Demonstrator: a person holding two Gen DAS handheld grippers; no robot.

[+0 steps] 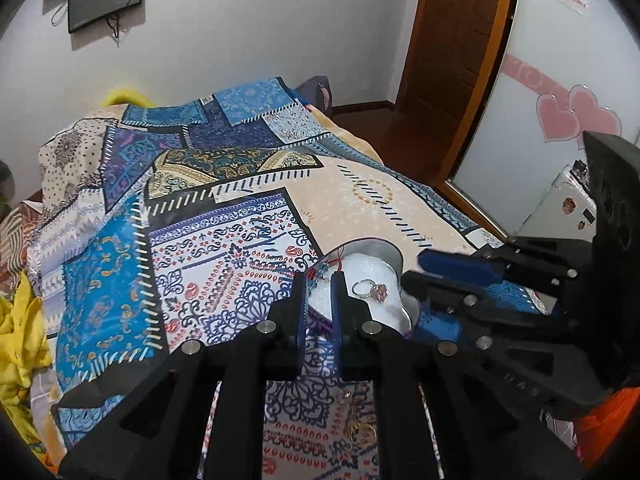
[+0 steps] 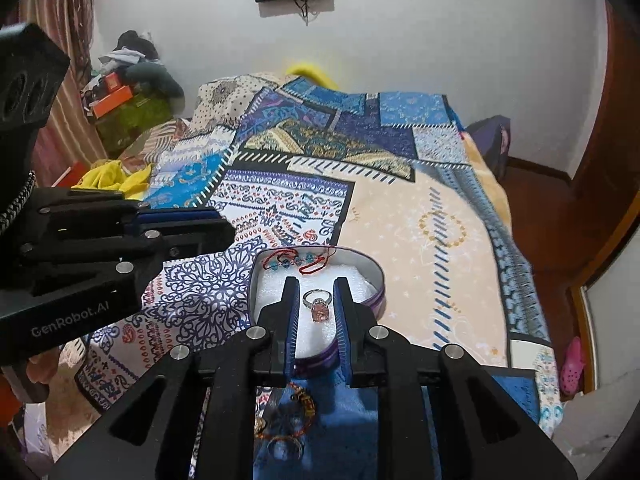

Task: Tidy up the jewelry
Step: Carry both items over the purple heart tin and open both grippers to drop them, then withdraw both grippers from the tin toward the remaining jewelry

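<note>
A heart-shaped tin [image 2: 376, 276] with white foam lining sits on the patterned bedspread. Inside lie a silver ring with a pink stone [image 2: 318, 306] and a red cord bracelet with blue beads [image 2: 296, 262]. My right gripper [image 2: 316, 284] hovers over the tin, jaws open a little on either side of the ring, holding nothing. My left gripper [image 1: 320, 280] is partly open and empty at the tin's [image 1: 384, 250] left edge; the ring [image 1: 372, 290] lies just right of it. The right gripper [image 1: 432, 268] shows in the left wrist view. More jewelry [image 2: 288, 412] lies on the bed below the right gripper.
A gold ring [image 1: 362, 434] lies on the bedspread [image 1: 224, 240] under the left gripper. Yellow cloth [image 1: 20, 340] lies at the bed's left side. A wooden door [image 1: 452, 52] and a white cabinet [image 1: 560, 208] stand to the right.
</note>
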